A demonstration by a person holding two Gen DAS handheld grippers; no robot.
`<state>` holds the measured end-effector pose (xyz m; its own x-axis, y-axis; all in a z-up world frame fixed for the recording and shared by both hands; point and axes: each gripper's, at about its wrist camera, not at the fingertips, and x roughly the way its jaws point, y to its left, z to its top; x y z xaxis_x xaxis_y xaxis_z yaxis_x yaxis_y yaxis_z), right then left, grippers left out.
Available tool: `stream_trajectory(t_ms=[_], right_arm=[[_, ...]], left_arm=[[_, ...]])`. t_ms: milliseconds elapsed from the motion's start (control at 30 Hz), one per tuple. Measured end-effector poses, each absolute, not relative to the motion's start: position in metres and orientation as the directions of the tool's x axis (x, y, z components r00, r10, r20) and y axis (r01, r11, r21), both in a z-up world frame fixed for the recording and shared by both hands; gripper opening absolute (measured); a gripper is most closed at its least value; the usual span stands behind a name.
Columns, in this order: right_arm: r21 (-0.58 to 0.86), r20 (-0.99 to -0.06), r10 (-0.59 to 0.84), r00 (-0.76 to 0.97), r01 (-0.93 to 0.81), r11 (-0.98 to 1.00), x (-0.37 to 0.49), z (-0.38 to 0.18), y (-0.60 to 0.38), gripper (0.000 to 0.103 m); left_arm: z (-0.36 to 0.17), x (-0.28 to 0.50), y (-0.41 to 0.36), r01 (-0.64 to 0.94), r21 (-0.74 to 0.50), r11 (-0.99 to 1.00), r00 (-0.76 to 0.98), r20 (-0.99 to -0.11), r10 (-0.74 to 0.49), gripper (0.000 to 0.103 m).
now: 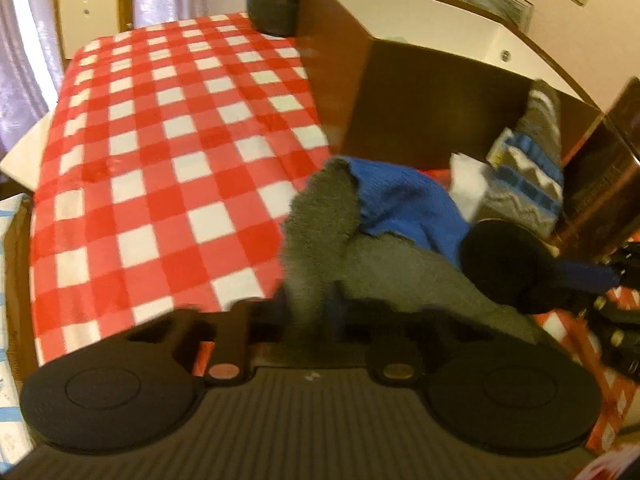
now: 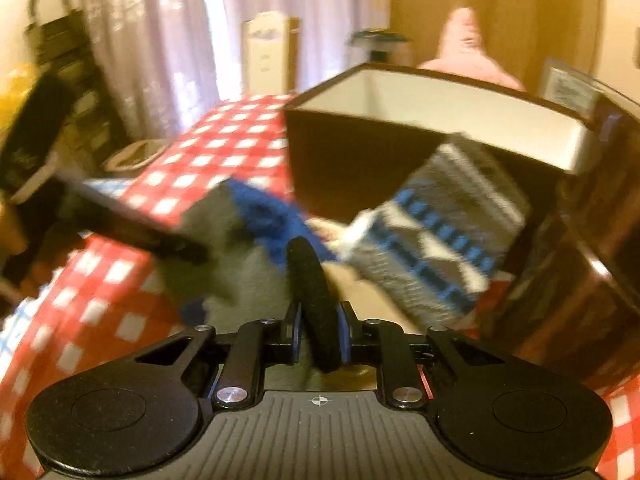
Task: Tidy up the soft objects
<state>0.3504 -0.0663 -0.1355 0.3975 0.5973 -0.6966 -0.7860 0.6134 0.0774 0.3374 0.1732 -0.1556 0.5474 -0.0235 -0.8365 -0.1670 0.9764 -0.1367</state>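
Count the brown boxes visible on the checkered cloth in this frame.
1: the open brown box with a white interior stands at the far right of the checkered cloth, behind the socks. Others may be hidden.

Grey and blue fuzzy sock [image 1: 360, 216] crumpled on the checked cloth beside the dark brown box [image 1: 420, 112], black round pad [image 2: 312, 304] upright on edge, grey-white-blue patterned sock [image 2: 440, 240] leaning against the box

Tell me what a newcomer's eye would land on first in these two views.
The red-and-white checked tablecloth fills the left of the left wrist view. At its right edge lies a grey and blue cloth, pinched by the left gripper. Behind it stands an open dark brown box with a white inside.
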Motion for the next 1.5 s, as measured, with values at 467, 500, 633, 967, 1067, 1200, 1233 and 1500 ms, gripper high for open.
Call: stream_trajectory(t_ms=[467, 500, 633, 967, 1067, 1200, 1233, 1500], right_arm=[[0.037, -0.739, 0.547, 0.393, -0.787, 0.616, 0.348, -0.158, -0.045, 0.03], [0.035, -0.734, 0.552, 0.396, -0.789, 0.613, 0.349, -0.159, -0.044, 0.03], [0.031, -0.718, 0.565, 0.406, -0.793, 0.609, 0.349, -0.156, -0.045, 0.012], [0.196, -0.673, 0.625, 0.396, -0.719, 0.666, 0.35, -0.123, -0.104, 0.01], [0.22, -0.68, 0.618, 0.394, -0.695, 0.685, 0.349, -0.121, -0.117, 0.01], [0.246, -0.684, 0.614, 0.393, -0.668, 0.702, 0.348, -0.12, -0.127, 0.01], [0.251, -0.685, 0.615, 0.392, -0.665, 0.703, 0.349, -0.119, -0.129, 0.01], [0.263, -0.677, 0.63, 0.38, -0.674, 0.69, 0.341, -0.117, -0.128, 0.01]], left_arm=[[-0.157, 0.327, 0.164, -0.17, -0.172, 0.97, 0.567, -0.822, -0.046, 0.028], [-0.158, 0.328, 0.164, -0.172, -0.17, 0.97, 0.566, -0.823, -0.044, 0.026], [-0.162, 0.331, 0.159, -0.151, -0.147, 0.978, 0.557, -0.83, -0.038, 0.002], [-0.086, 0.287, 0.162, -0.081, -0.129, 0.988, 0.688, -0.725, -0.038, 0.002], [-0.05, 0.269, 0.167, -0.06, -0.121, 0.991, 0.737, -0.675, -0.038, 0.002], [-0.008, 0.248, 0.173, -0.063, -0.114, 0.991, 0.791, -0.612, -0.02, 0.002], [0.0, 0.245, 0.173, -0.066, -0.114, 0.991, 0.802, -0.597, -0.015, 0.002], [0.036, 0.225, 0.165, -0.081, -0.16, 0.984, 0.847, -0.531, -0.017, 0.002]])
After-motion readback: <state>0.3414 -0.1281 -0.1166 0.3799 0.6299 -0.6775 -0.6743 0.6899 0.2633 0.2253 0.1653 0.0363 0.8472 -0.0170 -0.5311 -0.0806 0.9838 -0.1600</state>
